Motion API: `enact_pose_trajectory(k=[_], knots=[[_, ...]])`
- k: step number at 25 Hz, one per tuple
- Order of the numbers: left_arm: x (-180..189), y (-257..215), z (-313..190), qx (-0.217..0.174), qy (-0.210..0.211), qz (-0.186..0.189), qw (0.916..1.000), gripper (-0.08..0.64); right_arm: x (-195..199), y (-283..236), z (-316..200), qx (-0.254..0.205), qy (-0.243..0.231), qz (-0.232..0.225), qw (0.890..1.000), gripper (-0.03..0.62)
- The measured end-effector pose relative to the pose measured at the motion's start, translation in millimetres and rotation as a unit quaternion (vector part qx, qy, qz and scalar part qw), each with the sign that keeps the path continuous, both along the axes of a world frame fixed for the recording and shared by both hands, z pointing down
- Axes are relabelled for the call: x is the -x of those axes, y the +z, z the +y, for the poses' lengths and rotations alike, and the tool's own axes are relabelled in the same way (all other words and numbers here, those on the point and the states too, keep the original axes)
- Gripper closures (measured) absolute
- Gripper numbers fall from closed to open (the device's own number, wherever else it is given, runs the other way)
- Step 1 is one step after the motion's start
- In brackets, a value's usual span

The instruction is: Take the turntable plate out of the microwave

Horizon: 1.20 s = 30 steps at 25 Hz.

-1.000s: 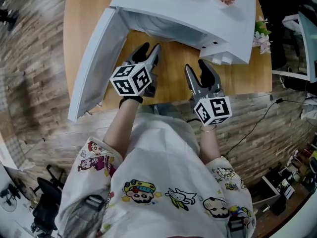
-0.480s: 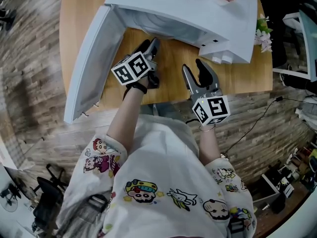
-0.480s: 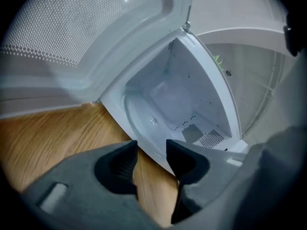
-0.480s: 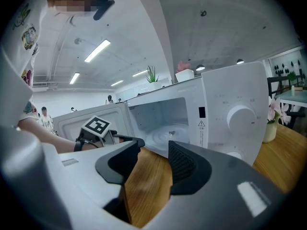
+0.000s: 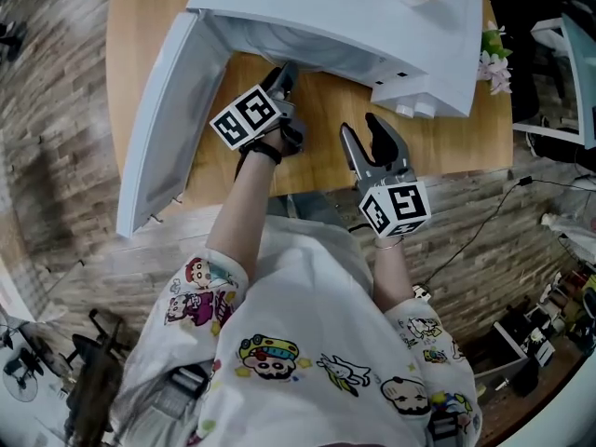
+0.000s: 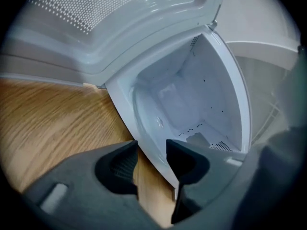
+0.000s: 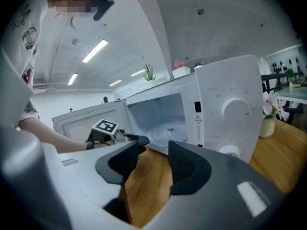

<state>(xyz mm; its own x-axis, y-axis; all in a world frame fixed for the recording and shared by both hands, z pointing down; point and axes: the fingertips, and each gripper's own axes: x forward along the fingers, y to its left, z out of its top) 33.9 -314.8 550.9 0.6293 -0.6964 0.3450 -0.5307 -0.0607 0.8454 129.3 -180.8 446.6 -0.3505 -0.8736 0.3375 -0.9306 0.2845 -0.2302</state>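
Door open left; left gripper, jaws apart, empty, at the microwave mouth to reach the plate; right gripper hangs near, wide, empty.

Round-edged wooden table in the middle, on a floor of grey-brown wood planks. Near left, a black office chair. To the right, a black cable trailing across the planks, a white desk at the far edge, dark clutter near right. Pale flowers in a vase at the table's right end. Overhead, a grey ceiling lit by long strip lights.
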Motion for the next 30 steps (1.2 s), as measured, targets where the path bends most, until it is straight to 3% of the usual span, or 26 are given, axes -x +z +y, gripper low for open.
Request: enact_pose_trajectory(k=[3, 7, 30], knots=[[-3, 2, -4, 0.004, -0.007, 0.002, 1.0, 0.39, -1, 1, 2, 0.001, -0.001, -0.001, 1.0, 0.399], [-5, 5, -8, 0.006, -0.012, -0.007, 0.9999, 0.469, -2, 2, 3, 0.004, -0.002, -0.001, 1.0, 0.399], [4, -2, 19, 0.029, -0.039, 0.034, 0.9982, 0.509, 3, 14, 0, 0.018, 0.001, -0.012, 1.0, 0.4]])
